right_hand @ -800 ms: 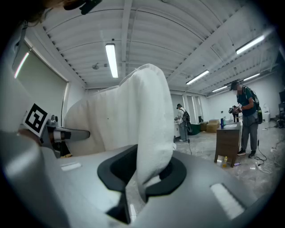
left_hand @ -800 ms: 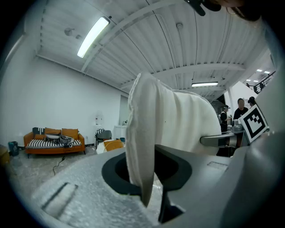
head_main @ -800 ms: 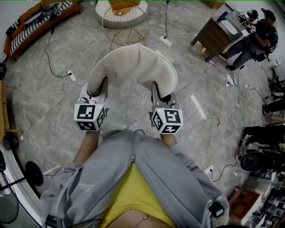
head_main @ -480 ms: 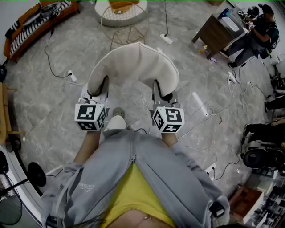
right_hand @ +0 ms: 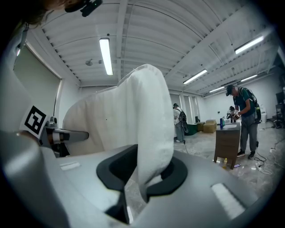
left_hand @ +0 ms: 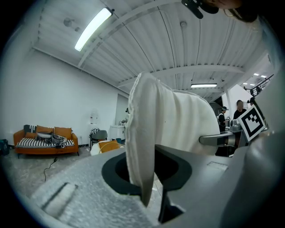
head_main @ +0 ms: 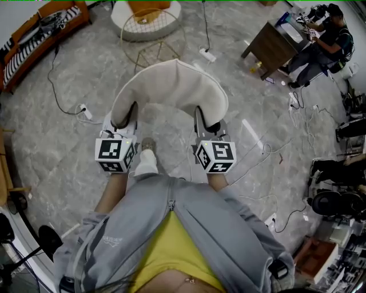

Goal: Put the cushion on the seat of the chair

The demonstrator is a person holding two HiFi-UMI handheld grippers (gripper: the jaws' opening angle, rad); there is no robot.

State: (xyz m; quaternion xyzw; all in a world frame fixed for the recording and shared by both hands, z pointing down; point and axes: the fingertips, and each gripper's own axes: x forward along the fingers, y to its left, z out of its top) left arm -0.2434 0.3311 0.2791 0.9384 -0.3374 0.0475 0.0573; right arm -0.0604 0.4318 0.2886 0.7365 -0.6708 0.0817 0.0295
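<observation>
A cream cushion [head_main: 170, 88] hangs in an arch over the marble floor, held at both ends. My left gripper [head_main: 127, 117] is shut on its left end and my right gripper [head_main: 207, 121] is shut on its right end. In the left gripper view the cushion's [left_hand: 178, 120] edge runs down between the jaws of the left gripper [left_hand: 144, 178]. The right gripper view shows the same: the cushion [right_hand: 129, 116] is pinched in the right gripper [right_hand: 142, 178]. A gold wire chair [head_main: 151, 34] stands ahead, beyond the cushion. It is apart from the cushion.
A white round base with an orange pad [head_main: 146, 11] lies behind the chair. Cables and power strips [head_main: 207, 55] trail over the floor. A brown desk [head_main: 274, 43] with a person [head_main: 320, 34] is at the far right, an orange sofa [head_main: 40, 26] at the far left. My shoe [head_main: 147, 160] shows between the grippers.
The floor and the wire chair have slid nearer and leftward in the head view. A shoe has come into view between the grippers. Both grips on the cushion look unchanged.
</observation>
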